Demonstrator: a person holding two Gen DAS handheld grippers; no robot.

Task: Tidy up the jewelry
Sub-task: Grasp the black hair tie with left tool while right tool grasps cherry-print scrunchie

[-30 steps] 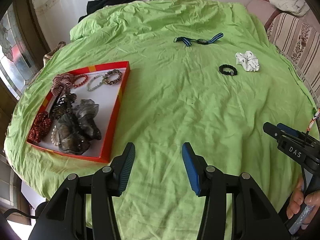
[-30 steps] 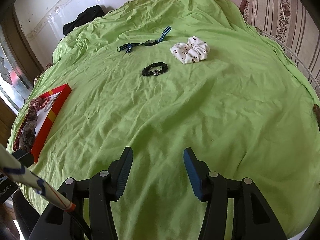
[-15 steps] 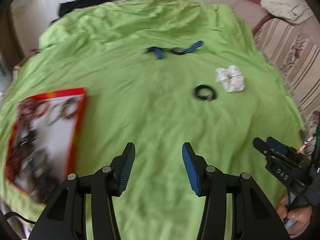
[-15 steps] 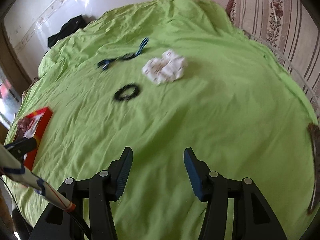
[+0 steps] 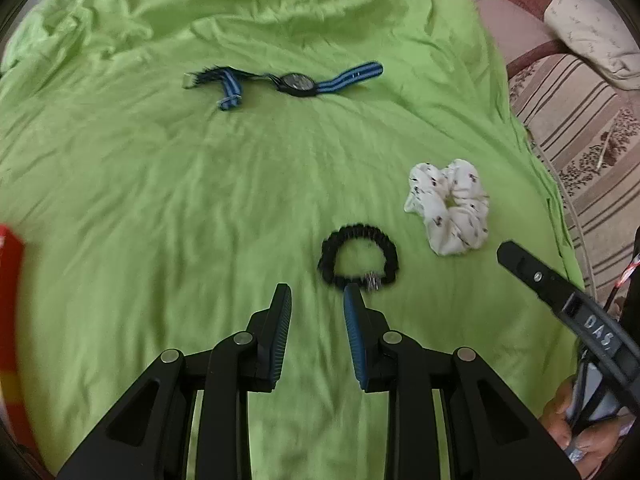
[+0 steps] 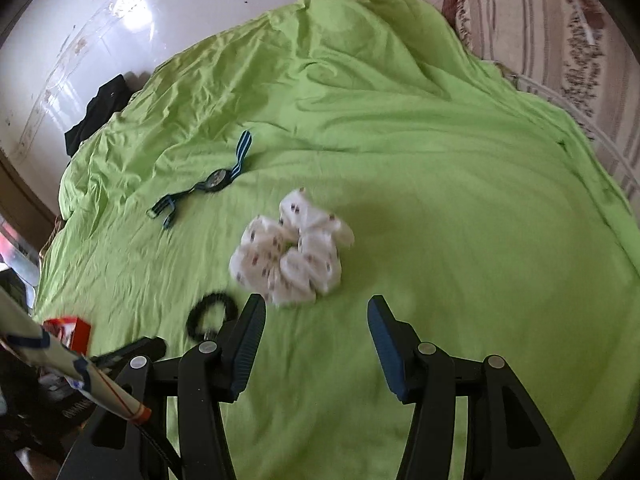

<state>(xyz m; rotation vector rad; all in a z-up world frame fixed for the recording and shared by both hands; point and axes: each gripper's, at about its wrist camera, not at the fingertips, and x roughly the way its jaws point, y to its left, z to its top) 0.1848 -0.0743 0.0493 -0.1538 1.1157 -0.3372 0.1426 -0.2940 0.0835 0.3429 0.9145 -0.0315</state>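
On the green sheet lie a black bracelet (image 5: 358, 258), a white dotted scrunchie (image 5: 450, 208) and a blue-striped watch (image 5: 294, 82). My left gripper (image 5: 317, 295) hovers just short of the bracelet; its jaws are closing with nothing between them, and the right fingertip overlaps the bracelet's near edge. My right gripper (image 6: 316, 306) stands open just in front of the scrunchie (image 6: 292, 258), nothing between its fingers. The bracelet (image 6: 212, 314) sits left of its left finger, and the watch (image 6: 212, 182) lies farther back.
The red tray's edge (image 5: 10, 264) shows at far left, also as a red corner (image 6: 76, 330). A striped sofa (image 5: 580, 120) borders the bed on the right. Dark clothing (image 6: 100, 114) lies by the white wall. A hand (image 5: 576, 432) holds the other gripper at lower right.
Both grippers moved forward toward the loose items; the tray slid out of the left view. The left jaws narrowed. Bracelet and scrunchie now sit close in front of the fingertips.
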